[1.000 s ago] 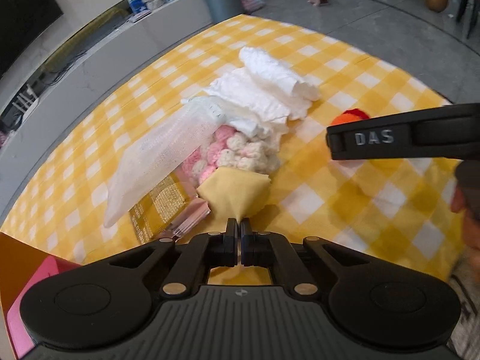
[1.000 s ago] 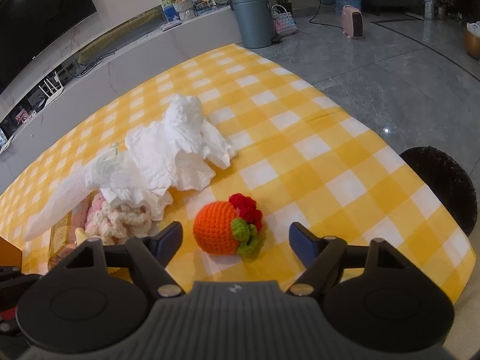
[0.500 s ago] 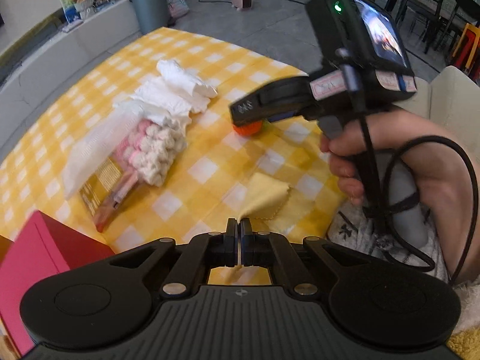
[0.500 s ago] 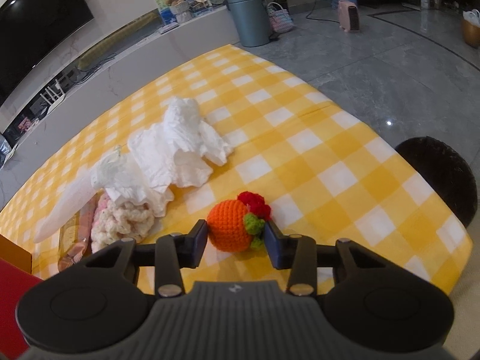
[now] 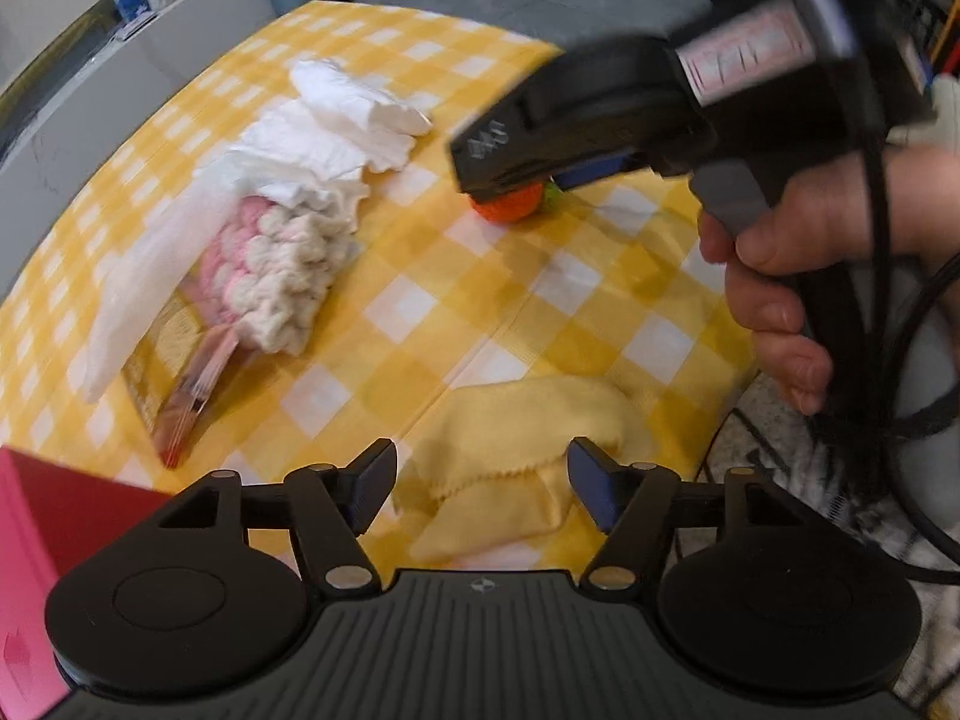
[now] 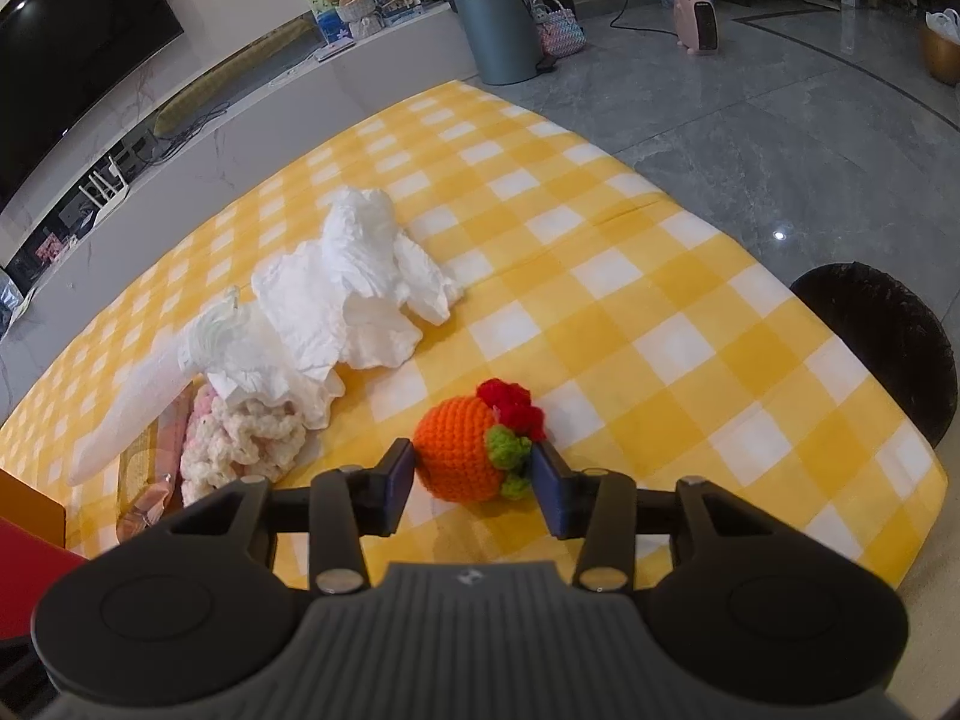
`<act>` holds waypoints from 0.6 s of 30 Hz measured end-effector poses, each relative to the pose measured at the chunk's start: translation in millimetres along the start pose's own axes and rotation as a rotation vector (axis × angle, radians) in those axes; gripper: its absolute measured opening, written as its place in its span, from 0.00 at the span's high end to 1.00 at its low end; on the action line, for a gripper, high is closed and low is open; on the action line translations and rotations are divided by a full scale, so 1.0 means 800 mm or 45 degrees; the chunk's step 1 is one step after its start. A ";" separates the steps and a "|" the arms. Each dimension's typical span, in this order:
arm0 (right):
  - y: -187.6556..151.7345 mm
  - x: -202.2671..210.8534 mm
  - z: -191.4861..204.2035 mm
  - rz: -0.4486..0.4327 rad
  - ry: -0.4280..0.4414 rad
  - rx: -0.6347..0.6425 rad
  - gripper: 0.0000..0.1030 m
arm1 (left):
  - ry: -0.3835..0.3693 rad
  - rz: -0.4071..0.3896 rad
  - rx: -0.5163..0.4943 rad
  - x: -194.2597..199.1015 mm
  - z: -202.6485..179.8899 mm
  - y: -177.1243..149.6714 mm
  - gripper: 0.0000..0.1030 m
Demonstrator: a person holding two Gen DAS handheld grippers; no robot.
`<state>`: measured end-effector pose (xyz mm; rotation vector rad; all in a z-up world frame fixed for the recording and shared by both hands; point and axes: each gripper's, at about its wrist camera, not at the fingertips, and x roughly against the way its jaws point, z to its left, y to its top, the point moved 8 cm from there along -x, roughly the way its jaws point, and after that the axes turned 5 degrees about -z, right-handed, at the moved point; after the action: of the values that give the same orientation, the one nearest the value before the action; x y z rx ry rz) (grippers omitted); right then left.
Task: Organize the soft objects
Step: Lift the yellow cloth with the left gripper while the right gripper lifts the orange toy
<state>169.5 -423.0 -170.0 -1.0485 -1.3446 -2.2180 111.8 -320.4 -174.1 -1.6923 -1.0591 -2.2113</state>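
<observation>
My left gripper is open, just above a crumpled yellow cloth lying at the near edge of the checked table. My right gripper is shut on an orange crochet ball with red and green tufts; its pads press both sides. The ball also shows in the left wrist view, under the right gripper's body. A white cloth pile and a pink and cream knitted piece lie to the left.
A clear plastic bag covers a gold packet beside the knitted piece. A red box stands at the near left corner. A black stool stands off the table's right edge.
My left gripper opened and let the yellow cloth drop onto the table near the edge. My right gripper closed in onto the orange ball.
</observation>
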 end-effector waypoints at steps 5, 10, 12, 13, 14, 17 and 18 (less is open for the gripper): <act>-0.001 0.001 0.004 0.001 -0.007 0.030 0.57 | -0.007 0.043 0.011 -0.023 -0.008 0.001 0.25; -0.001 0.001 0.001 0.005 0.001 0.013 0.57 | -0.105 0.065 0.134 -0.036 -0.002 -0.001 0.17; -0.001 0.001 0.001 0.005 -0.001 0.018 0.57 | -0.135 0.039 0.160 -0.036 0.000 0.001 0.13; -0.001 0.001 0.002 0.005 -0.003 0.020 0.57 | -0.132 0.031 0.157 -0.037 0.001 0.001 0.13; -0.001 0.001 0.002 0.005 -0.003 0.021 0.57 | -0.125 0.023 0.151 -0.039 0.001 0.001 0.11; -0.001 0.001 0.001 0.007 -0.001 0.017 0.57 | -0.143 -0.007 0.141 -0.039 -0.002 0.000 0.10; -0.001 0.001 0.001 0.007 -0.001 0.017 0.57 | -0.132 -0.016 0.140 -0.038 -0.003 -0.002 0.14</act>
<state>169.1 -421.7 -169.9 -1.0471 -1.3529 -2.2020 119.6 -329.4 -202.0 -1.7741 -1.1950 -2.0510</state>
